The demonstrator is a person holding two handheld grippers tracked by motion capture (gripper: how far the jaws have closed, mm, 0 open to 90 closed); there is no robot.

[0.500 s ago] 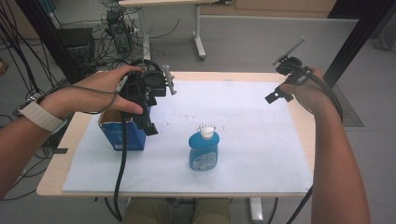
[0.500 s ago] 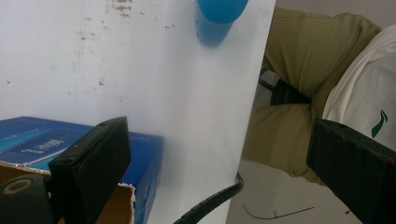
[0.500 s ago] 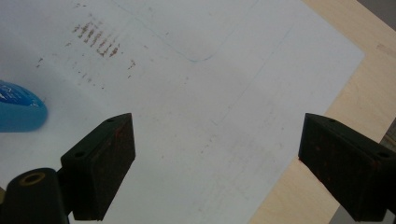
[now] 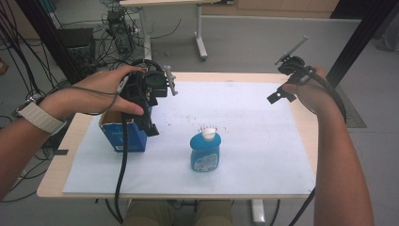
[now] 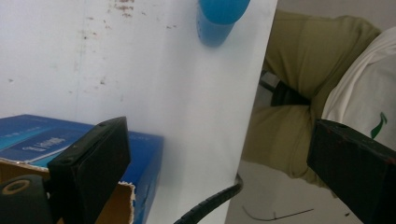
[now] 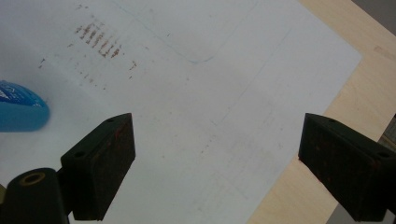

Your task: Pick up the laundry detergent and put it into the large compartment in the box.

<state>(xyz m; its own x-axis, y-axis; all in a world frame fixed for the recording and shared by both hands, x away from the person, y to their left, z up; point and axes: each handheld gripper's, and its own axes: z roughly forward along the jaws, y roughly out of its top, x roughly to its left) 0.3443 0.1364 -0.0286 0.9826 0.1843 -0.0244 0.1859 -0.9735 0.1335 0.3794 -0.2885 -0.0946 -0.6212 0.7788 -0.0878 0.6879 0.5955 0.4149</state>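
From my seat at the feeds, I have the left gripper (image 4: 147, 106) held over the open blue cardboard box (image 4: 126, 134), which sits near the left edge of the white sheet (image 4: 263, 141) covering the wooden worktop (image 4: 306, 117). In the left gripper view its jaws stand wide apart with nothing between them; one jaw overlaps the box's torn cardboard rim, though I cannot tell whether it touches. My left hand (image 4: 101, 96) wraps the gripper body, and its black cable (image 4: 123, 169) drops down past the front of the box and off the near edge of the worktop. The blue bottle with a white cap (image 4: 205, 151) stands upright near the middle of the sheet, toward the near edge, well apart from the box and from both grippers. Behind it a scatter of small brown marks (image 4: 209, 115) stains the sheet. The right gripper (image 4: 287, 80) hangs above the far right corner of the worktop in my right hand (image 4: 310, 92), and the right gripper view shows its jaws spread wide and empty over bare sheet, with the bottle's blue edge (image 6: 21, 114) at the left and the wooden edge at the right. Beyond the far edge I see a white table leg (image 4: 201, 33) on the grey floor and a tangle of cables and equipment (image 4: 117, 33) at the left.
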